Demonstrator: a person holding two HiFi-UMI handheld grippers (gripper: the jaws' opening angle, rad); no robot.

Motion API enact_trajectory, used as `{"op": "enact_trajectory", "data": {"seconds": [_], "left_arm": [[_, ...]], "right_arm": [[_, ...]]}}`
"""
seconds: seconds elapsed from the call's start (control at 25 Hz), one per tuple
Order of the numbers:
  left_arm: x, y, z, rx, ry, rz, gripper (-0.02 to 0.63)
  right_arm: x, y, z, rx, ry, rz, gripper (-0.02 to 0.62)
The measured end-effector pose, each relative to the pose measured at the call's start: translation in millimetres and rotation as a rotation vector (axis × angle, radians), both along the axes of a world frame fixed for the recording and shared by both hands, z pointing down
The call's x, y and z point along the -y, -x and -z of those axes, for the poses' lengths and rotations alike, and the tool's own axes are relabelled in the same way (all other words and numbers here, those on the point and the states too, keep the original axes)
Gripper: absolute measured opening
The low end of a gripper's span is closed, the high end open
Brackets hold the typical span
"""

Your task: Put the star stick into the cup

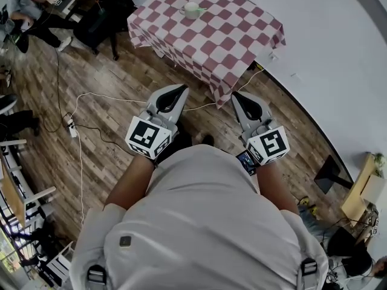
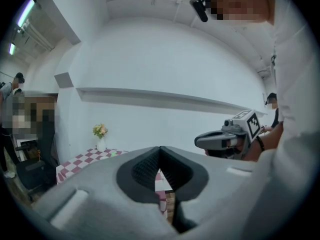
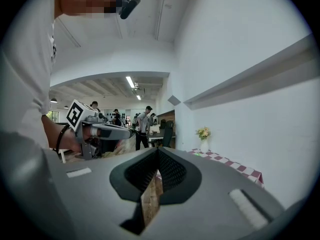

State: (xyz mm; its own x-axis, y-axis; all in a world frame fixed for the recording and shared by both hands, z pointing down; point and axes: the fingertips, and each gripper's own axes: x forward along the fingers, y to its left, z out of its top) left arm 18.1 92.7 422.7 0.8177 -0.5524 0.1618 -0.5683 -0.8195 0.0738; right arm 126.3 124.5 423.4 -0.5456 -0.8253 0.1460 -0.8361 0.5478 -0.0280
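Note:
A table with a red-and-white checked cloth (image 1: 230, 35) stands ahead of me. A small pale vessel (image 1: 192, 9) sits near its far end; in the gripper views it reads as a white vase with yellow flowers (image 2: 101, 143) (image 3: 204, 145), with a small green item (image 2: 114, 153) beside it. I cannot make out a star stick. My left gripper (image 1: 180, 90) (image 2: 160, 149) and right gripper (image 1: 237, 96) (image 3: 158, 150) are held at waist height short of the table. Both are shut, tips meeting, with nothing between them.
White cables and a power strip (image 1: 72, 128) lie on the wooden floor (image 1: 109, 71) to the left. A curved white wall (image 1: 326, 53) runs behind the table. People and chairs (image 1: 36, 17) are at the far left, and a wooden shelf (image 1: 363, 186) stands at the right.

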Motion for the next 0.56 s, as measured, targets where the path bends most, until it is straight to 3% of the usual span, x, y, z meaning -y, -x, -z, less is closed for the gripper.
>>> {"op": "enact_trajectory", "data": {"seconds": [0.56], "left_arm": [[-13, 1, 2, -0.009, -0.009, 0.019, 0.003]], "right_arm": [[-11, -2, -5, 0.002, 0.001, 0.010, 0.009]]}}
